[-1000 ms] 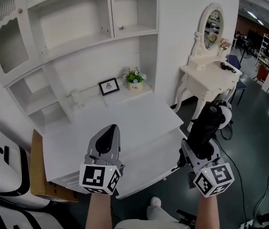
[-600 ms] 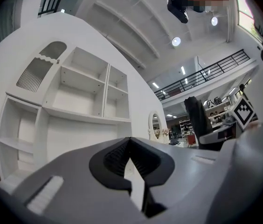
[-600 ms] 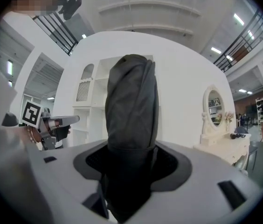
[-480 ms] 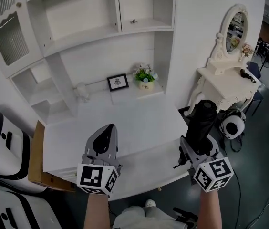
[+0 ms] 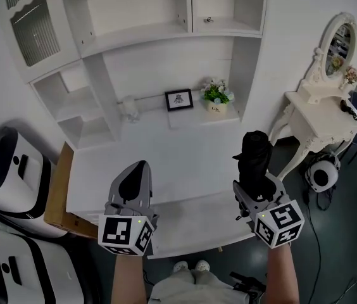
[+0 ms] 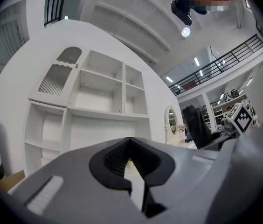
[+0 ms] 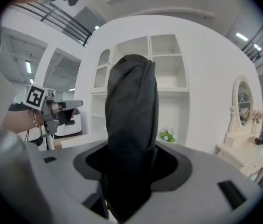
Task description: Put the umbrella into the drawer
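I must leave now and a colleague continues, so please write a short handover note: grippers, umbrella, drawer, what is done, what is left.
Left gripper: shut, empty, above the front edge of the desk.
Right gripper: shut on the umbrella, which is folded, black, and sticks out ahead of the jaws near the desk's right front corner.
Drawer: I cannot make out whether it is open.
Done: umbrella picked up.
Left: open the drawer if needed, put the umbrella in, release.

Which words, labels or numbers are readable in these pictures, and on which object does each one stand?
No text is readable.
Framed picture on the desk: print too small to read.
Flower pot: dark label, too small to read.
Left marker cube and right marker cube: square patterns only, no words.
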{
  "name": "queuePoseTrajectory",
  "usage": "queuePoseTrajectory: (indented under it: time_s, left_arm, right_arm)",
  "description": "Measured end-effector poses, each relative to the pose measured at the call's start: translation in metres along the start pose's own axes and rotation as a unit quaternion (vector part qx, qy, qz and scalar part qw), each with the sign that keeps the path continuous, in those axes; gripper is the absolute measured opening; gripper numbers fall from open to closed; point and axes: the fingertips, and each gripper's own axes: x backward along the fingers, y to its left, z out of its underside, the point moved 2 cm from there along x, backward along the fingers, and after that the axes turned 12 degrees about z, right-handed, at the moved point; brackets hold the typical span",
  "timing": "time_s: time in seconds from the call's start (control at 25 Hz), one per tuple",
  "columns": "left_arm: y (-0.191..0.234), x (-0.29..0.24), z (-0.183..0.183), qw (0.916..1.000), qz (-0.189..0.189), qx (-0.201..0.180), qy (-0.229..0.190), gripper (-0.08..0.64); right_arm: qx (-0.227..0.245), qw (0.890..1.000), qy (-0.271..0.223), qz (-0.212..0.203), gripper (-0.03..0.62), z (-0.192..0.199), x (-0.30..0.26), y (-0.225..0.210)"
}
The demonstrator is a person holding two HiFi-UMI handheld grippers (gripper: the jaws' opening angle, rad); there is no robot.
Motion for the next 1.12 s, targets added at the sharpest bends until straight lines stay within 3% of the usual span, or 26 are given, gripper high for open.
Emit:
queuePoseTrajectory:
  time_s: [0.2, 0.36, 0.72, 0.92, 1.12]
  left_arm:
    - [0.002, 0.0, 0.002, 1.0, 0.006, 0.001, 0.006, 0.009]
    - [0.005, 0.0, 0.007, 0.9999, 0.011, 0.003, 0.01, 0.009]
    - [0.009, -0.007, 0.013, 0.9997, 0.02, 0.01, 0.014, 0.009]
    - [0.012, -0.011, 0.024, 0.9994, 0.019, 0.017, 0.024, 0.009]
    - [0.015, -0.014, 0.032, 0.9991, 0.018, 0.017, 0.034, 0.009]
  right_arm:
    - [0.077, 0.994, 0.049, -0.053, 0.252, 0.013, -0.016, 0.022]
    - [0.122, 0.981, 0.098, -0.114, 0.252, 0.031, -0.025, 0.04]
    - [0.191, 0.935, 0.225, -0.197, 0.252, 0.1, -0.044, 0.062]
    - [0.193, 0.914, 0.272, -0.232, 0.252, 0.134, -0.053, 0.079]
    - [0.231, 0.874, 0.326, -0.277, 0.252, 0.175, -0.06, 0.094]
